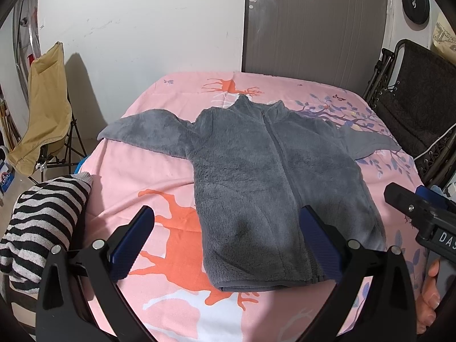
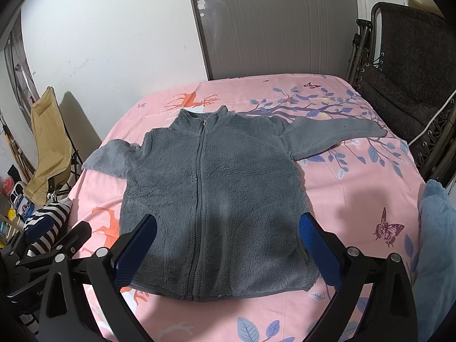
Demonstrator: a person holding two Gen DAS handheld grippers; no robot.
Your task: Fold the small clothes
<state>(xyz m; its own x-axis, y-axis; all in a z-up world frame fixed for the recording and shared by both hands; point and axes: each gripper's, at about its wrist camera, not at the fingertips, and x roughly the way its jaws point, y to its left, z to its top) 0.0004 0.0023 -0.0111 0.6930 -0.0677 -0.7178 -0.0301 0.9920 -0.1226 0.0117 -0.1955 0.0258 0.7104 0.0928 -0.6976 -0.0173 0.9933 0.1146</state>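
Note:
A small grey fleece zip jacket (image 1: 265, 176) (image 2: 216, 188) lies flat and zipped on the pink printed sheet (image 1: 142, 176) (image 2: 356, 188), collar at the far end and both sleeves spread out sideways. My left gripper (image 1: 228, 228) hovers open above the jacket's hem, toward its left half, with nothing between its blue pads (image 1: 134, 242). My right gripper (image 2: 228, 236) hangs open over the lower hem, straddling the zip, also holding nothing. The right gripper's body (image 1: 421, 216) shows at the right edge of the left wrist view; the left gripper's body (image 2: 57, 245) shows at lower left of the right wrist view.
A black-and-white striped garment (image 1: 42, 222) (image 2: 48, 222) lies at the bed's left edge. A light blue cloth (image 2: 439, 242) sits at the right edge. A tan folding chair (image 1: 42, 114) stands to the left, a dark folding chair (image 1: 413, 108) to the right. A hand (image 1: 430, 293) holds the right gripper.

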